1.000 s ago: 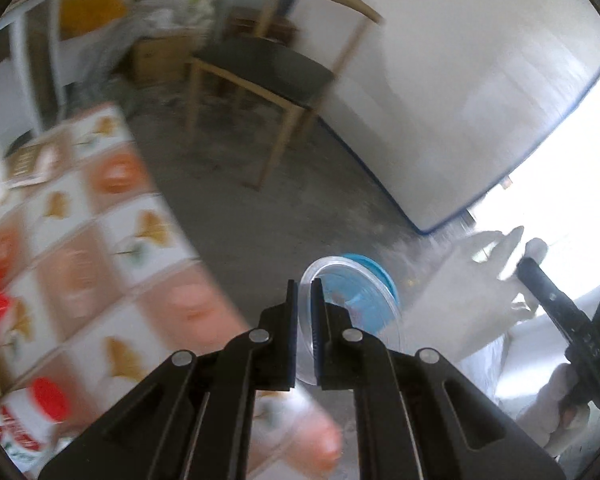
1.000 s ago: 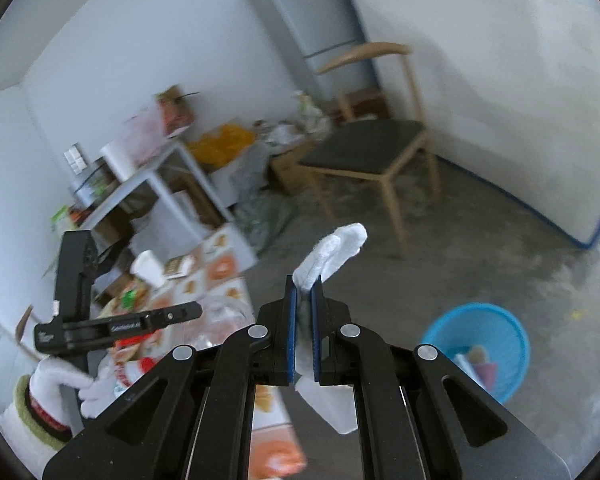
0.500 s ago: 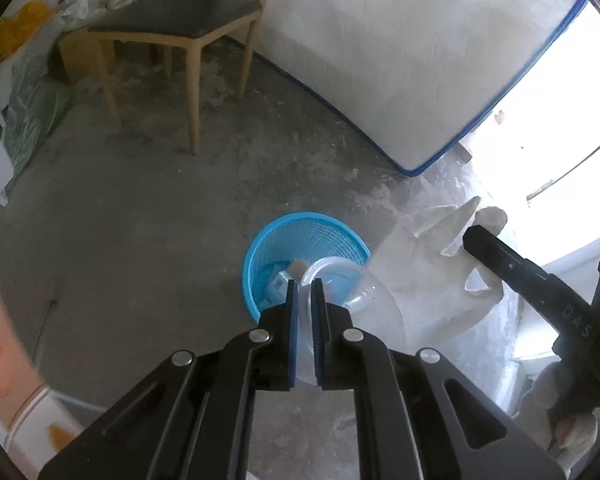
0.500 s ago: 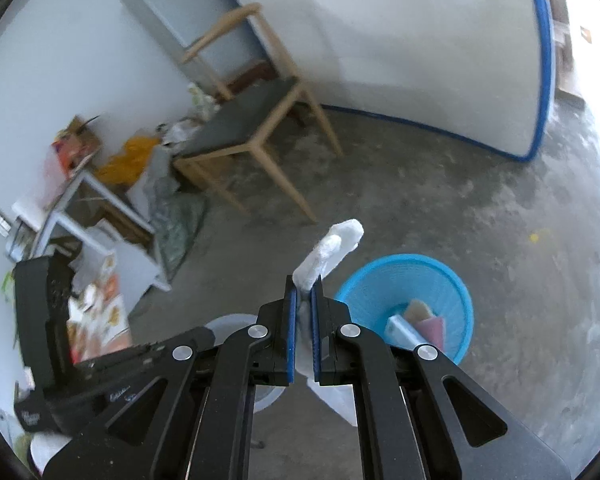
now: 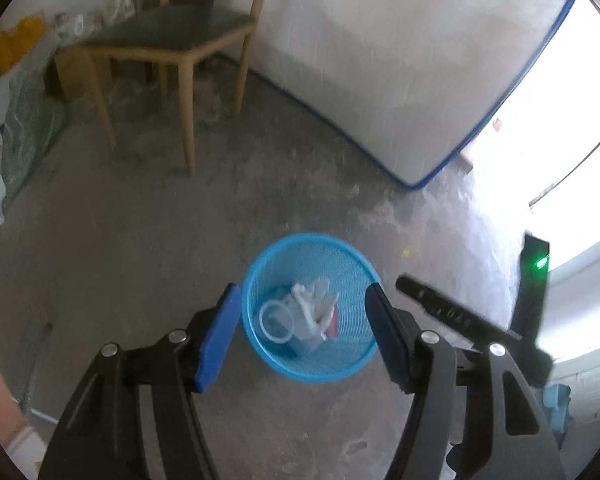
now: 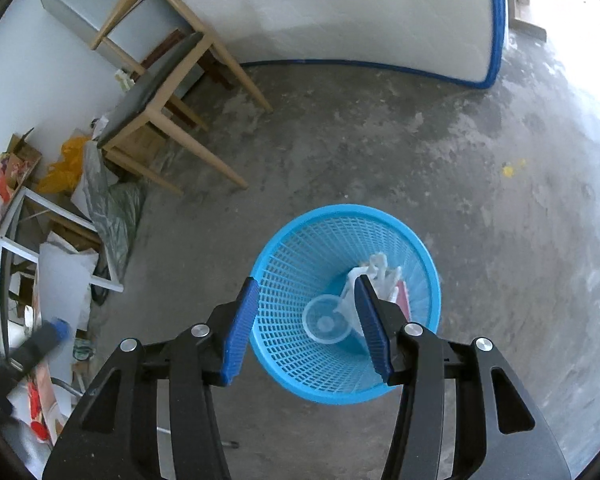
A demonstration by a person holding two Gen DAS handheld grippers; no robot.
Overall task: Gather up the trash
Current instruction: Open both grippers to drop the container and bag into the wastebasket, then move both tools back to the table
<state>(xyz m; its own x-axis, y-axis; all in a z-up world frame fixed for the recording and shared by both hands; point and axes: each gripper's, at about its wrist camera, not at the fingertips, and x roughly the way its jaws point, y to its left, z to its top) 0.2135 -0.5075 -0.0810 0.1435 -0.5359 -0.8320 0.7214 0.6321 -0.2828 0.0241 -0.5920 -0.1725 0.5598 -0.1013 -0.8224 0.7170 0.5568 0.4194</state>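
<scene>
A blue mesh waste basket (image 5: 260,276) (image 6: 300,248) stands on the concrete floor below both grippers. Inside it lie a clear plastic cup (image 5: 275,322) (image 6: 326,324), a crumpled white glove (image 5: 312,304) (image 6: 376,270) and other scraps. My left gripper (image 5: 302,332) hangs above the basket with its jaws opening and nothing between them. My right gripper (image 6: 306,326) also hangs over the basket, jaws opening and empty. The right gripper's black body (image 5: 452,316) shows at the right of the left wrist view.
A wooden chair (image 5: 168,44) (image 6: 160,92) stands beyond the basket. A white mattress with blue edging (image 5: 380,72) (image 6: 340,12) leans on the wall. Bags, boxes and a white metal frame (image 6: 52,216) clutter the left side. Bare concrete surrounds the basket.
Both grippers swung from the table area to above the basket and opened. The clear cup left the left gripper and the white glove left the right one; both now lie in the basket.
</scene>
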